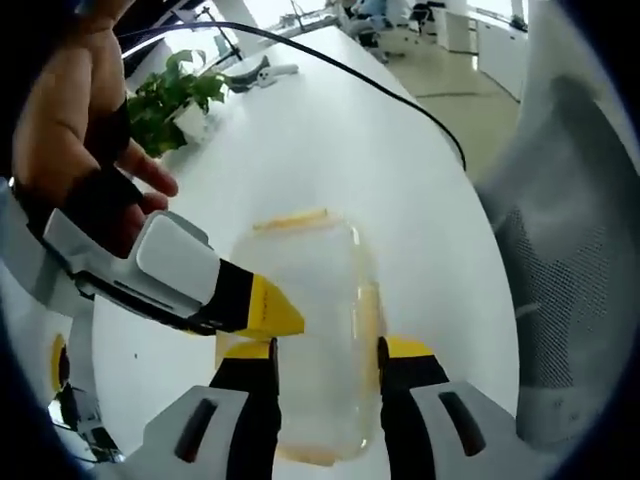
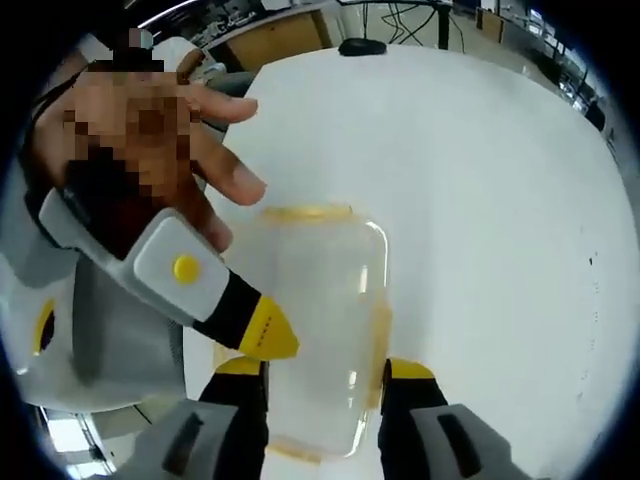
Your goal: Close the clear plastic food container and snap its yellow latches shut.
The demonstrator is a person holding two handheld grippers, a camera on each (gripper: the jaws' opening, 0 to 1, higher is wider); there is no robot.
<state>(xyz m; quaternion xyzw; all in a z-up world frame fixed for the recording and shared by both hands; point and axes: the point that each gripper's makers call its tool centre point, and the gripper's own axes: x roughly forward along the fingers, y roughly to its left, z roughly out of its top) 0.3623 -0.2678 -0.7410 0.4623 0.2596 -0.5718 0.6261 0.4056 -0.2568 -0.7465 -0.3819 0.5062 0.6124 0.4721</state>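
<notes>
The clear plastic food container (image 1: 310, 300) lies lengthwise on the white table (image 1: 400, 170) with its lid on. A yellow latch (image 1: 290, 218) runs along its far end and another (image 1: 370, 310) along its right side. My left gripper (image 1: 328, 360) is open, its jaws standing either side of the container's near end. From the left, my right gripper (image 1: 268, 312) puts its yellow tip against the container's left edge. In the right gripper view the container (image 2: 320, 300) sits between the jaws of my open right gripper (image 2: 322, 385). There, my left gripper (image 2: 262, 332) touches its left side.
A potted plant (image 1: 170, 100), a hand tool (image 1: 255, 72) and a black cable (image 1: 350, 70) lie at the far end of the table. A mesh chair (image 1: 570, 270) stands to the right. A black mouse (image 2: 360, 45) sits far off. A person's hand (image 2: 190, 150) holds the gripper.
</notes>
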